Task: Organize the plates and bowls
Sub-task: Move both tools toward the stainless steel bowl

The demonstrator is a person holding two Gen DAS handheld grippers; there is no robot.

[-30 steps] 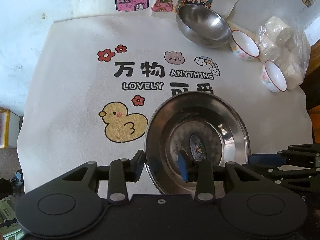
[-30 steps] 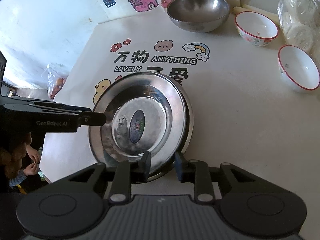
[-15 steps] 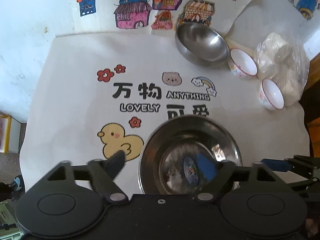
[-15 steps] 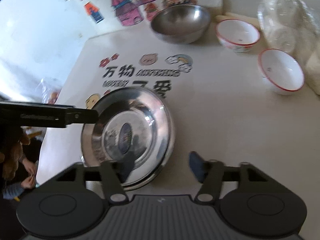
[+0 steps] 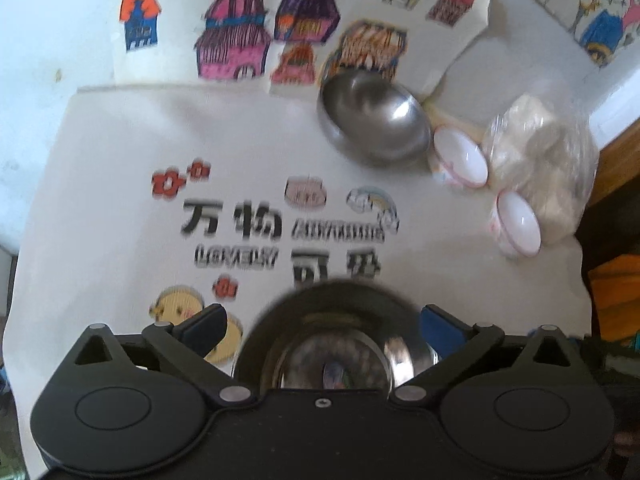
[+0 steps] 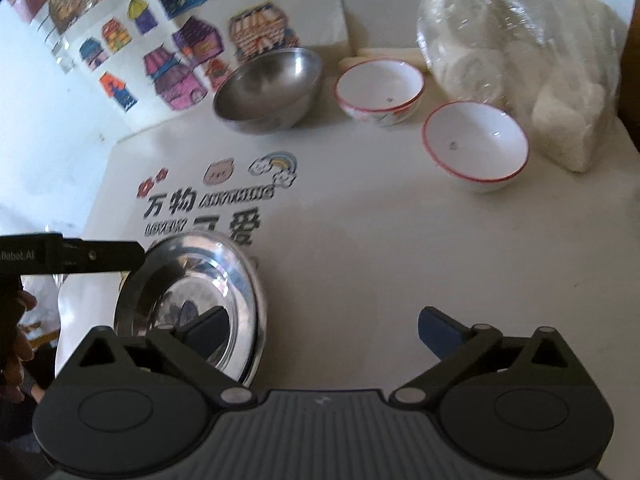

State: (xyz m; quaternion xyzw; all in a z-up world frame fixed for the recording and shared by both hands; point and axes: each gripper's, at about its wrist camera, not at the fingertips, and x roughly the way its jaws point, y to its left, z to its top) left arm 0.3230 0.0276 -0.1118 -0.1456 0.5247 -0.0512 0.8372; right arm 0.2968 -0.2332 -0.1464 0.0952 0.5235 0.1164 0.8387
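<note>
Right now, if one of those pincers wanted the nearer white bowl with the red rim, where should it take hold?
Probably on the rim: the white bowl stands upright and open, so one finger can go inside and one outside the thin wall. Come from above on its near side, since the plastic bag crowds the far side. The right gripper is open and closest.

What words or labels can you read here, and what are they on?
"万物" and "可爱", legible: white printed mat.
"ANYTHING" and "LOVELY": same mat, blurred, barely readable.
"Robot.AI", start cut off: left gripper.
Sticker in the steel plate: too blurred to read.
</note>
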